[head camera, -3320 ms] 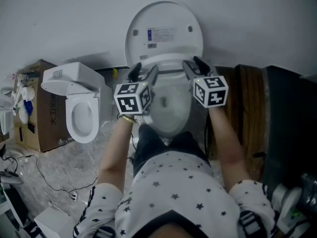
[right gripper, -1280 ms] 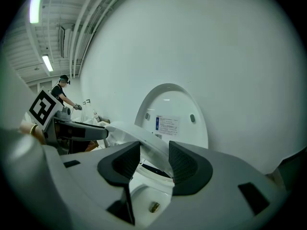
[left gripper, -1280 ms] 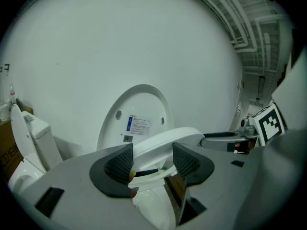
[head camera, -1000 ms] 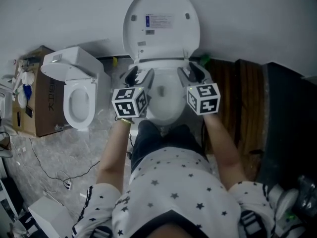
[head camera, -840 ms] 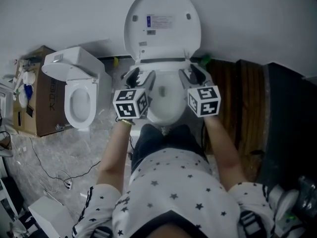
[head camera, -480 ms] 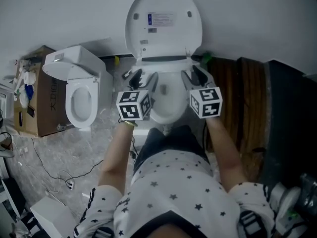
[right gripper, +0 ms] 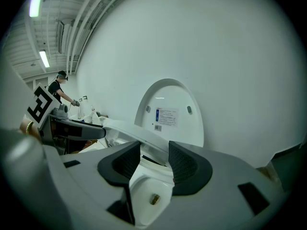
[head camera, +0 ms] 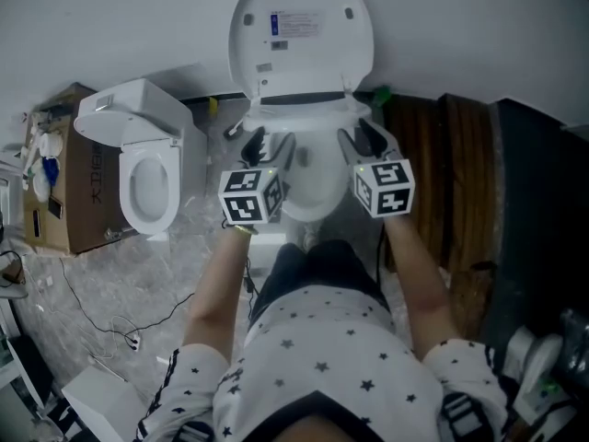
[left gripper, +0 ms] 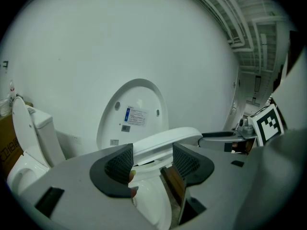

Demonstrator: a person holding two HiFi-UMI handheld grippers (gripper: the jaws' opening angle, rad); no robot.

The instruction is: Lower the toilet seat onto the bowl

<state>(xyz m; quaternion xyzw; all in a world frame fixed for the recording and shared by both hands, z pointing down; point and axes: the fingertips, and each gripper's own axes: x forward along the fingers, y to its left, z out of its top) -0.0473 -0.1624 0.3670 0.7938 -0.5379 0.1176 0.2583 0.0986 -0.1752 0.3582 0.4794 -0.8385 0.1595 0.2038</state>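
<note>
Flanking tilted toilet seat (left gripper: 168, 138) over bowl (right gripper: 144, 186), left gripper (head camera: 269, 144) and right gripper (head camera: 361, 138), fingers (left gripper: 120, 164) released.

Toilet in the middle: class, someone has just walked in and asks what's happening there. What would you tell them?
A person stands over the toilet bowl with a gripper in each hand. The lid stands upright by the wall. The toilet seat is tilted, partway down, and its rim crosses the gap between the parted jaws of the left gripper and the right gripper. It isn't flat on the bowl yet.
</note>
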